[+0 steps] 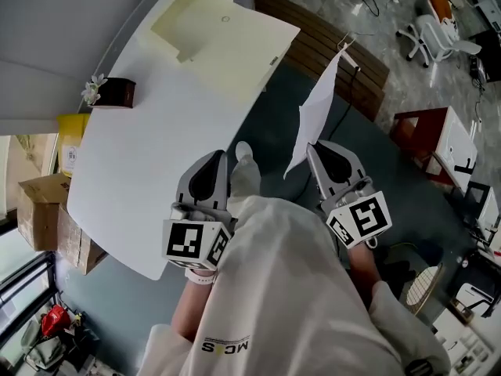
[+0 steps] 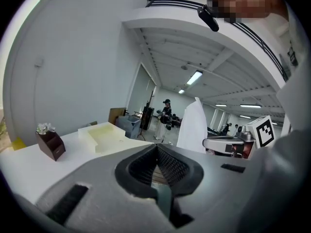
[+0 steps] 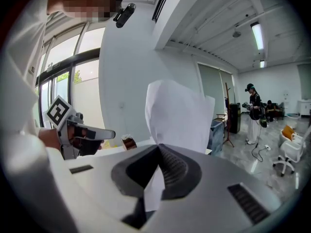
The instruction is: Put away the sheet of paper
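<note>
The paper [image 1: 317, 116] was pinched upright in the right gripper [image 1: 318, 150] — left gripper [image 1: 225, 160] closed, empty — and would probably be best lowered flat into the far tray [image 1: 184, 18].

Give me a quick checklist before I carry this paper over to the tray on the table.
1. Right gripper shut on the sheet of paper: ok.
2. Sheet off the table, touching nothing else: ok.
3. Left gripper shut, nothing in it: ok.
4. Pale tray open on top, looks empty: ok.
5. Brown box at the table's edge, off the likely path: ok.
6. Sheet free of creases: cannot tell.
</note>
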The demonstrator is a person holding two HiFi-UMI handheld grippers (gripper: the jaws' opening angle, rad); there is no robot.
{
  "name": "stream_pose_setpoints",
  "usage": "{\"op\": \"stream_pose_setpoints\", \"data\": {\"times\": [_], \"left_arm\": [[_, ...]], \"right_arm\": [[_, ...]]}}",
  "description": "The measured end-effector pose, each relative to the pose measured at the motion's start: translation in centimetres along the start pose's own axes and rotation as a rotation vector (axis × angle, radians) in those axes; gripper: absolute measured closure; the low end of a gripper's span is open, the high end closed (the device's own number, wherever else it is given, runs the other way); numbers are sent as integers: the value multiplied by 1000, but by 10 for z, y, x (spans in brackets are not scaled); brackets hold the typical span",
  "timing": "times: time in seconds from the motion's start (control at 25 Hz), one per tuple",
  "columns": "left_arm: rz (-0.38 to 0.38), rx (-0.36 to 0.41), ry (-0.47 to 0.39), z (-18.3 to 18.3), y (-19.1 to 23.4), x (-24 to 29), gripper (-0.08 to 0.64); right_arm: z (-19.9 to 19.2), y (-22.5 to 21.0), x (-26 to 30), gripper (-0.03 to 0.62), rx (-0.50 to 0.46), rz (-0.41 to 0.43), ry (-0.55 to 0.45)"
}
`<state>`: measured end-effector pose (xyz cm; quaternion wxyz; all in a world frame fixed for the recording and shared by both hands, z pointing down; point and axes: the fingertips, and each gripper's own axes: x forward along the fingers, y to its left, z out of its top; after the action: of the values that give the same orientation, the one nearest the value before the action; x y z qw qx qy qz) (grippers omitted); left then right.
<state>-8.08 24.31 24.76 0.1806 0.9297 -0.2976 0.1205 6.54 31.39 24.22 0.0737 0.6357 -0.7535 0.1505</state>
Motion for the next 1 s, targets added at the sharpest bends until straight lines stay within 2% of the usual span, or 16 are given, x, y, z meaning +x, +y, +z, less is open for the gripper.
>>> {"op": "stream_pose_setpoints", "data": {"times": [0.28, 0.64, 0.76, 1.0], "left_arm": [[-11, -15, 7, 35, 59, 64, 534], [72, -39, 2, 57, 92, 96, 535], [103, -39, 7, 58, 98, 100, 535], [130, -27, 9, 62, 104, 117, 535]], "right_arm": [[43, -29, 93, 575, 30, 23, 6], [92, -40, 168, 575, 117, 161, -50], [93, -44, 181, 575, 139, 196, -35], [78, -59, 210, 575, 246, 244, 5]]}}
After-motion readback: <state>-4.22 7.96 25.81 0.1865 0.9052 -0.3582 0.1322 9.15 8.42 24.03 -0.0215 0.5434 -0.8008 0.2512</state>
